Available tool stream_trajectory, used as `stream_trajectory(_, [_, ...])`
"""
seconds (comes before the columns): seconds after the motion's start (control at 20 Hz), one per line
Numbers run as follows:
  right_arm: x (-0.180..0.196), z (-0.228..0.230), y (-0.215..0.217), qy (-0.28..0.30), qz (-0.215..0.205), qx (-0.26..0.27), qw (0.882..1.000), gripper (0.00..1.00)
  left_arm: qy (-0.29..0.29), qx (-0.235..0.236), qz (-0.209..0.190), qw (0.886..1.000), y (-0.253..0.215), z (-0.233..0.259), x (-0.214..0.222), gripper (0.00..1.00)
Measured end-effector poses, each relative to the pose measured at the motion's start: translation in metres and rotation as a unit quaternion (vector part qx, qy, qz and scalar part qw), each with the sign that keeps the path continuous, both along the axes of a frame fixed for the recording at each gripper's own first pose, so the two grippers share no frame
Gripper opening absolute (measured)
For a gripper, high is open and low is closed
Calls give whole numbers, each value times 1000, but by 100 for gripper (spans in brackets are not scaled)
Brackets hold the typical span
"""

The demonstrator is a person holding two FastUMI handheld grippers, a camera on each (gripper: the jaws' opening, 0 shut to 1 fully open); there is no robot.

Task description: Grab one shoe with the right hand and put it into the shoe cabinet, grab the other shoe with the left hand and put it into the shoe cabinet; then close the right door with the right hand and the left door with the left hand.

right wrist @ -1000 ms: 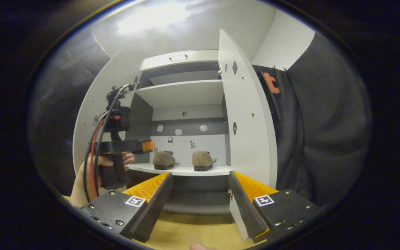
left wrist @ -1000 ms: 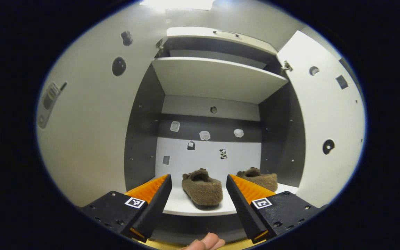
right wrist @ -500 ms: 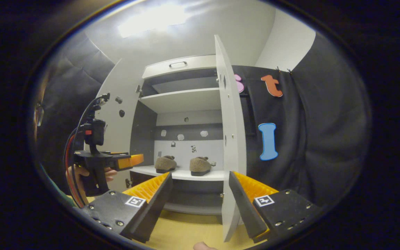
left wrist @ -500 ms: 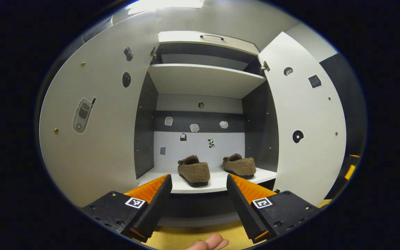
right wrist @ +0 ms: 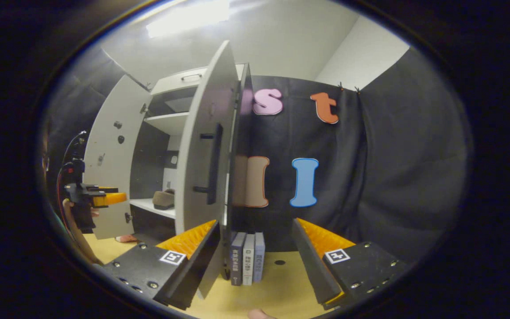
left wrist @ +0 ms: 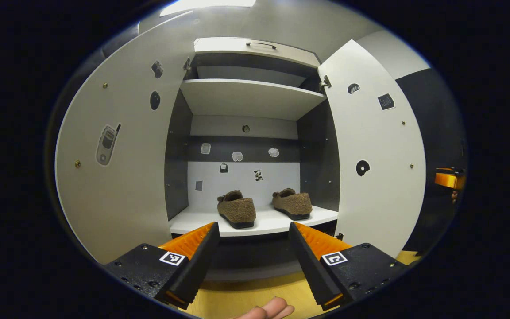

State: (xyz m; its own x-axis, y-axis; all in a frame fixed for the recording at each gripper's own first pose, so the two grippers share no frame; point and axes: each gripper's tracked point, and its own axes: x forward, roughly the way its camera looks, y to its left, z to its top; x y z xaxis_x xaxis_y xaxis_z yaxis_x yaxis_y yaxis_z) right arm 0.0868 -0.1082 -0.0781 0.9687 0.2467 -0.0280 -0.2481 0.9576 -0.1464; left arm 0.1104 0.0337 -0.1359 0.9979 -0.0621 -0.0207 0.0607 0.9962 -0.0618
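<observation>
In the left gripper view my left gripper [left wrist: 253, 248] is spread wide with nothing in it, facing the shoe cabinet [left wrist: 255, 46]. Both brown fuzzy shoes sit side by side on the lower shelf [left wrist: 259, 223], left shoe [left wrist: 236, 209] and right shoe [left wrist: 292, 204], with the left door [left wrist: 117, 168] and right door [left wrist: 374, 146] swung open. In the right gripper view my right gripper [right wrist: 255, 248] is spread too, empty, facing the right door's outer side and its dark handle [right wrist: 213, 164], with some books [right wrist: 247, 262] standing on the floor beside it.

Three books [right wrist: 247, 258] upright on wooden floor [right wrist: 277, 288] against black cloth wall [right wrist: 392, 177]; stickers [left wrist: 237, 156] on back panel; phone sticker [left wrist: 106, 144].
</observation>
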Motion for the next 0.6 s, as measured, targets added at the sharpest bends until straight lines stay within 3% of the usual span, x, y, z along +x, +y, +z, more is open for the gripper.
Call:
stream_trajectory(0.2, [38, 8, -26, 48, -19, -25, 998, 98, -7, -9, 13, 1000, 7, 3, -6, 96])
stream_trajectory(0.35, [57, 24, -6, 40, 5, -22, 999, 98, -1, -9, 5, 1000, 3, 0, -5, 96])
stream_trajectory(0.6, [85, 34, 23, 41, 0, -9, 999, 98, 11, -12, -3, 1000, 0, -8, 0, 96])
